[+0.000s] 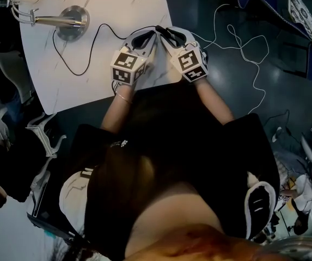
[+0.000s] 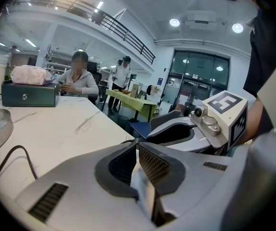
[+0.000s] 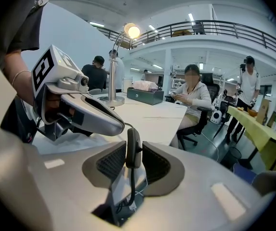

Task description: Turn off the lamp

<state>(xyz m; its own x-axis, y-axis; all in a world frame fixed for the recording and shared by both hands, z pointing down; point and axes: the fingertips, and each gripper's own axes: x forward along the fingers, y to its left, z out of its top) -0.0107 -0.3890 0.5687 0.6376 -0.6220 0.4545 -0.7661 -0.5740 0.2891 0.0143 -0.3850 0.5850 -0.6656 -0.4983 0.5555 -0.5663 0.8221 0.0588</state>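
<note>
The lamp stands lit at the far left of the white marble table, its bulb glowing above the round metal base. A thin black cord runs from the base to the table's near edge, where both grippers meet tip to tip. My left gripper has its jaws closed at the tips, with the thin cord showing there. My right gripper holds the black inline switch upright between its two pads, which touch it on both sides.
A dark green box with a pink bundle on top sits farther back on the table. A seated person is at the table's far side. White cables trail over the dark floor to the right. An office chair stands at the left.
</note>
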